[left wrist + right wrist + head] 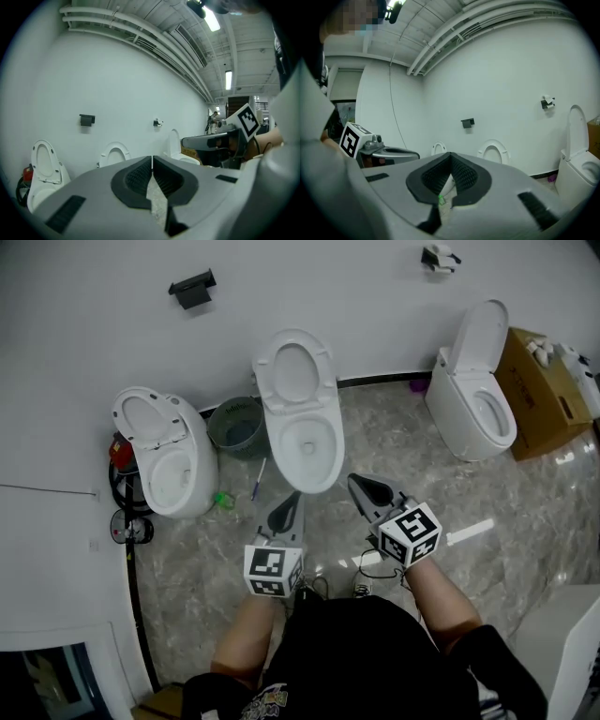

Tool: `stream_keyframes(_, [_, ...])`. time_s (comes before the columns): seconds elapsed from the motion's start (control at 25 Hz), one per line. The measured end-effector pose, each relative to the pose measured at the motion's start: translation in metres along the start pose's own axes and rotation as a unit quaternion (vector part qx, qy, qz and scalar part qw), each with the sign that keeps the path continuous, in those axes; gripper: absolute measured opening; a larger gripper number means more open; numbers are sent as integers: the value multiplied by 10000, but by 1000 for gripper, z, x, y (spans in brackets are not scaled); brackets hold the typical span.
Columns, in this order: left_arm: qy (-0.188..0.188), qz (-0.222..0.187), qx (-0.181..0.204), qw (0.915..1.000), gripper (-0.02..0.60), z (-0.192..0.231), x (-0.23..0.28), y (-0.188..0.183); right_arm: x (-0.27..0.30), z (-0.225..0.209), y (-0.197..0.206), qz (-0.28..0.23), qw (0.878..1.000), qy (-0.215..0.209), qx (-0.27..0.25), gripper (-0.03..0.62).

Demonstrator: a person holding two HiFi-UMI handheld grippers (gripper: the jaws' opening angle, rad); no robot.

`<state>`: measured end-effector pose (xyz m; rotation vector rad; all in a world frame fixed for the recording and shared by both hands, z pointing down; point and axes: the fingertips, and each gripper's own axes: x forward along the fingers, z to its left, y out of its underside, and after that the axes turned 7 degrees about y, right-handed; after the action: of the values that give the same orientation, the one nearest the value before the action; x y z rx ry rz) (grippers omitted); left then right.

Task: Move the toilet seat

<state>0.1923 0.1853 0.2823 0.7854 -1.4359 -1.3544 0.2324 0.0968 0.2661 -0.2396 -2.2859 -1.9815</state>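
Left gripper point(293, 498) and right gripper point(356, 482): jaws pressed together, nothing held, both aimed at the middle toilet point(311, 444). Its toilet seat point(294, 371) stands raised against the wall point(375, 287), well beyond both tips. Probably lined up to reach in and tip it down.

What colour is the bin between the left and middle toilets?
The bin is dark grey-green; it shows best in the head view.

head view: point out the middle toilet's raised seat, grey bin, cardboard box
raised seat point(264, 371), head view, ring's left side
grey bin point(234, 412), head view, inner wall
cardboard box point(539, 399), head view, top face
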Motion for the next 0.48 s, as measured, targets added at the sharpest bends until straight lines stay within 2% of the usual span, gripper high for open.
stream_keyframes(0.28, [-427, -30, -47, 9991, 12, -42, -12, -1, -36, -5, 2, -96, 9990, -446, -3, 5])
stream_keyframes(0.48, [-564, -29, -16, 9984, 12, -57, -15, 3, -45, -7, 6, -113, 9980, -622, -27, 5])
